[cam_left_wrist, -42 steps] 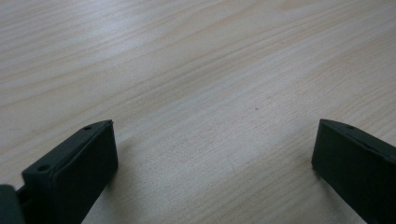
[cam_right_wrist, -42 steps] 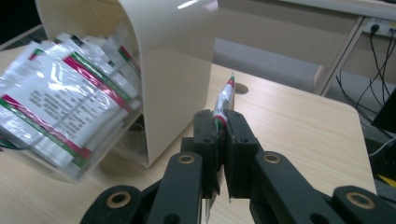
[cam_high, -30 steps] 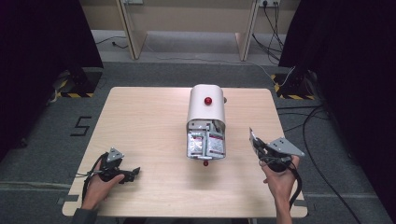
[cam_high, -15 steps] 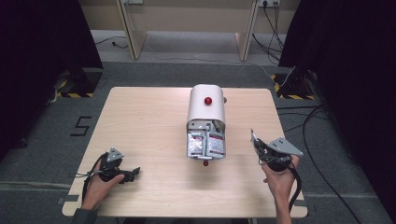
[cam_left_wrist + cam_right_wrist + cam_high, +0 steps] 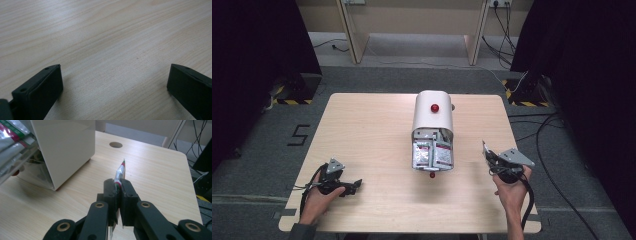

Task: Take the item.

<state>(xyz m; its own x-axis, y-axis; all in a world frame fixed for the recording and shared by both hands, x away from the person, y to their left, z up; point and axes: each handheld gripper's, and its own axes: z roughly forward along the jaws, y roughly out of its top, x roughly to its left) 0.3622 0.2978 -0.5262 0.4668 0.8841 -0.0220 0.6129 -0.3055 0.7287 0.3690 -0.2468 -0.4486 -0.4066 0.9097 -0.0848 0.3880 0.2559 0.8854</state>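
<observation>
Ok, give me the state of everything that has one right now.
Right gripper: shut on a flat packet, held on edge above the table.
Left gripper: open, nothing between the jaws, low over the table.
Dispenser: upright mid-table, packets showing at its front opening.

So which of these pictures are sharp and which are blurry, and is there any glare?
High view: evenly lit table, dark surroundings, slightly soft. Left gripper view: wood grain crisp at centre, a pale sheen top left, the near tongs soft-edged. Right gripper view: tongs and the packet they pinch are sharp, the white box at left blurs.
</observation>
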